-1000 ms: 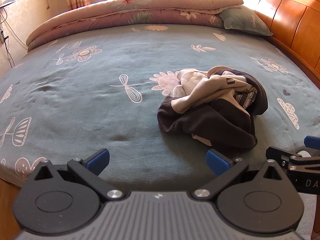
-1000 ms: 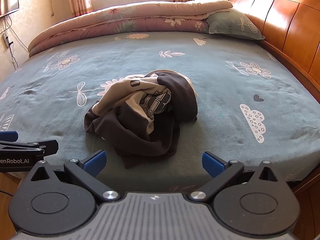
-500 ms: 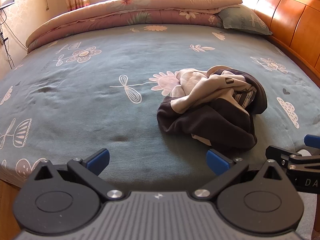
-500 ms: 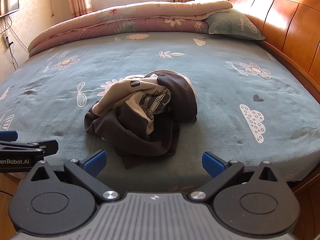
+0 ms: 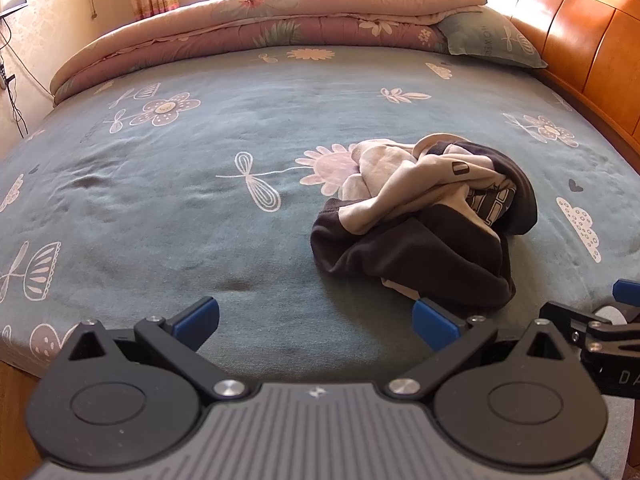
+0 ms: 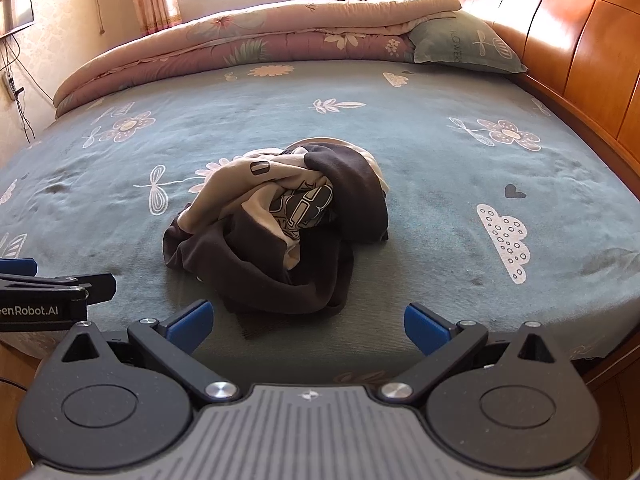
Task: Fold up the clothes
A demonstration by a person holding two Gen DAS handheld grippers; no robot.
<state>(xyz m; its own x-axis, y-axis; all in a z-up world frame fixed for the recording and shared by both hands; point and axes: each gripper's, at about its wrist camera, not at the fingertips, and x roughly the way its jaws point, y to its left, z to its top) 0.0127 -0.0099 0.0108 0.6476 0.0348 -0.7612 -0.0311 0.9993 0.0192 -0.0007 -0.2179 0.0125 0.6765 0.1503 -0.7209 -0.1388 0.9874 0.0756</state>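
Observation:
A crumpled dark brown and cream garment (image 5: 424, 220) (image 6: 280, 232) lies bunched in a heap on the teal bedsheet (image 5: 200, 184) (image 6: 440, 184), near the bed's front edge. My left gripper (image 5: 316, 322) hovers open at the front edge, with the heap ahead and to its right. Over the same edge my right gripper (image 6: 306, 324) is open too, the heap straight ahead between its blue fingertips. Neither touches the cloth. Each gripper shows at the side of the other's view.
A folded pink floral quilt (image 6: 248, 40) and a teal pillow (image 6: 464, 44) lie along the far side of the bed. A wooden headboard (image 6: 568, 52) runs down the right. Curtains and a window stand behind; a wall with cables is at the left.

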